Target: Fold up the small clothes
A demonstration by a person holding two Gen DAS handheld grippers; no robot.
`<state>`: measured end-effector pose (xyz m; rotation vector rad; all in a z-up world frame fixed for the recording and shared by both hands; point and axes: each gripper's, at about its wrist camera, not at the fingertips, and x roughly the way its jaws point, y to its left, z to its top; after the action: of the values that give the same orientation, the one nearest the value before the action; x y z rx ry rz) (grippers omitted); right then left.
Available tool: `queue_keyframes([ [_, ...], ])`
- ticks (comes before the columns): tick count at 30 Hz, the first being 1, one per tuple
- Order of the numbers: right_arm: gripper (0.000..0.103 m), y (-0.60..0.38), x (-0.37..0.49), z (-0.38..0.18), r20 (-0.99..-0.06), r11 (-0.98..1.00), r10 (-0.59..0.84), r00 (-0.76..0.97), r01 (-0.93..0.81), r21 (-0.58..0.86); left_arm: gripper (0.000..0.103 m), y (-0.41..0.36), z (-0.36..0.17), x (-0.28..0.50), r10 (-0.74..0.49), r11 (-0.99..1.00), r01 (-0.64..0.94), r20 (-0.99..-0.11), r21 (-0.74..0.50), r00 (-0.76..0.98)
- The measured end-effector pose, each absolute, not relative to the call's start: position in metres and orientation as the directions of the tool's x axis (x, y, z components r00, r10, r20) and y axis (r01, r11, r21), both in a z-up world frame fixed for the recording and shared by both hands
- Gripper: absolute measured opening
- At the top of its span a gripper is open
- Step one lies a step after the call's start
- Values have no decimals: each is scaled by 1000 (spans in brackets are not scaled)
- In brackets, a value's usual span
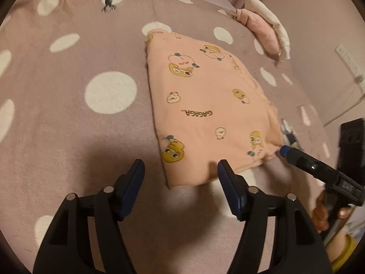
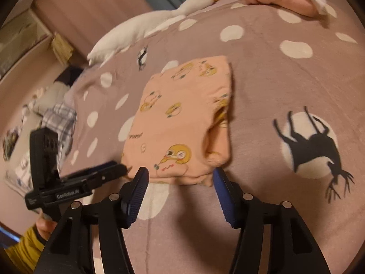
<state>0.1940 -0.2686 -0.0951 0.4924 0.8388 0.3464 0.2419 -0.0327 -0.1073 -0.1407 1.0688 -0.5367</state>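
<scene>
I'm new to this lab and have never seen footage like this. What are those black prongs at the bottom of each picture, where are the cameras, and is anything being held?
No robot here: a person holds a two-finger gripper in each hand, and each gripper carries a wide-angle camera looking forward along its fingers. The prongs are those fingers. One picture looks past the left gripper, the other past the right gripper. Each also catches the other tool at its edge, with the person's hand on the handle.

The surface is a mauve blanket with white dots and deer prints. On it lies a folded peach garment with cartoon prints. Further back are a pink and white pile of cloth and a white plush goose.

Nothing is held: both pairs of jaws stand open at the garment's near edge, with no cloth pinched between them.
</scene>
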Motion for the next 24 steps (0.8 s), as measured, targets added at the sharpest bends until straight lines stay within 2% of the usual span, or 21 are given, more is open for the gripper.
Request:
queue_keyframes([
  [3,60,-283,200,-100,-591,787,510,625,-62,614,66,-31,-111,250,-543,833,327,-772,-446,331],
  [8,60,-303,224,-113,-556,702,552,622,13,712,66,-33,-113,262,-590,805,297,-744,-514,313],
  [16,60,-303,268,-117,-506,630,612,608,10,776,67,-46,-114,280,-596,801,308,-738,-514,316],
  [18,60,-298,276,-117,-505,630,623,598,1,777,70,-48,-115,283,-601,797,312,-735,-518,313],
  [24,60,-278,295,-117,-521,651,652,551,-54,757,70,-59,-115,290,-598,795,346,-738,-498,312],
])
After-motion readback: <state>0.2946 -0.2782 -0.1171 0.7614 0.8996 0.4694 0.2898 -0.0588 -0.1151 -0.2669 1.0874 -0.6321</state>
